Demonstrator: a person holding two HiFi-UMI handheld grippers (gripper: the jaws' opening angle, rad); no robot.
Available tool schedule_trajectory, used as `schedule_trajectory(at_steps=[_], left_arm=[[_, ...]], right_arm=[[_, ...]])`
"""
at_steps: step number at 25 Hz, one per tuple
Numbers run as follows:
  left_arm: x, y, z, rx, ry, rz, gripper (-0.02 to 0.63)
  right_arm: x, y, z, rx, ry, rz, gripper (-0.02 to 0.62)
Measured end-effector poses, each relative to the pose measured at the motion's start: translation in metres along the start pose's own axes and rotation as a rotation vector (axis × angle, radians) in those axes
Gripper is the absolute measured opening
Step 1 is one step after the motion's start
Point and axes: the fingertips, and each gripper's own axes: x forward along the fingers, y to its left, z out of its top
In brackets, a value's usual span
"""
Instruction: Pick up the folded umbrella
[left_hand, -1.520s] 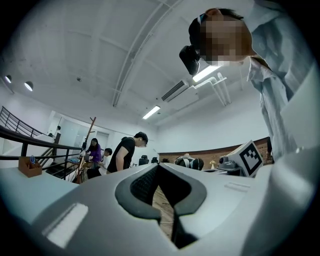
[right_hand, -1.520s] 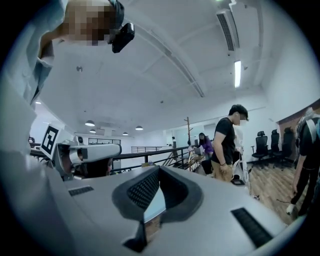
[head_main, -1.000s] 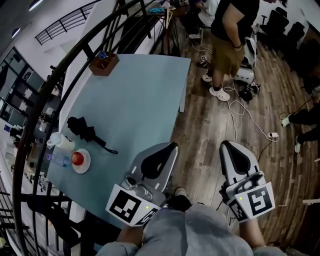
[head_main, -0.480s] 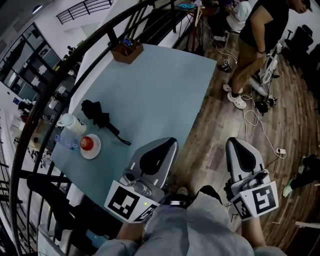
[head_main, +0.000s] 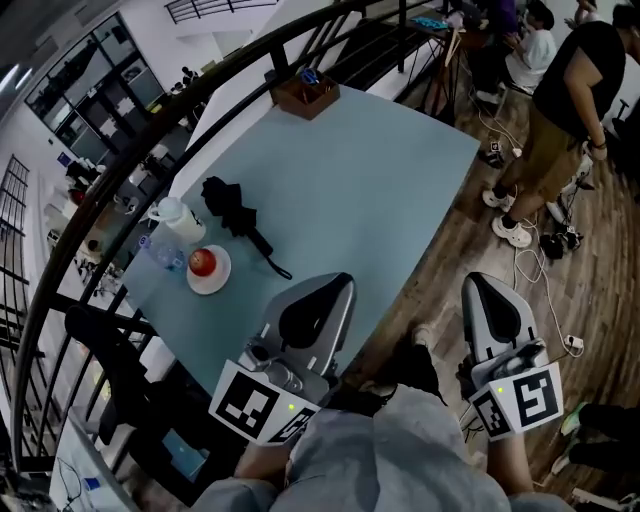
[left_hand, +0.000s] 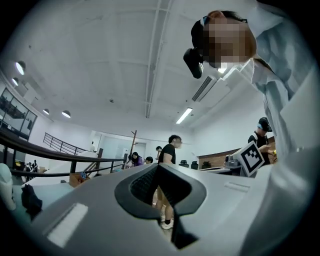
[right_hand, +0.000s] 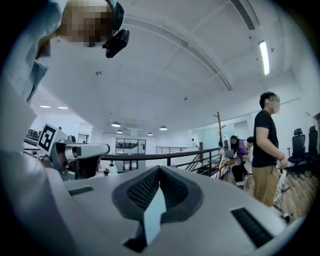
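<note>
Both empty | left gripper (head_main: 343, 287) closed | right gripper (head_main: 479, 286) seemingly closed

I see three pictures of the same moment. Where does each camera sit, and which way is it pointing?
Head view: on the wearer's head, looking steeply down at the table, folded umbrella, left gripper, right gripper and the wearer's clothes.
Left gripper view: rides on the left gripper, looking along its shut jaws across the room; wearer's head and sleeve upper right.
Right gripper view: rides on the right gripper, along its shut jaws; wearer's head upper left.
Shared: both gripper views catch the standing person in a black shirt.
</note>
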Motion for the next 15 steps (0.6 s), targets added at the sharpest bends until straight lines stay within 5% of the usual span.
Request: schedule_trajectory(at_steps=[15], left_arm=[[0.003, 0.055, -0.004, 0.054, 0.018, 0.286, 0.005]], right_arm=[[0.098, 0.0, -0.003, 0.012, -0.018, 0.289, 0.0]])
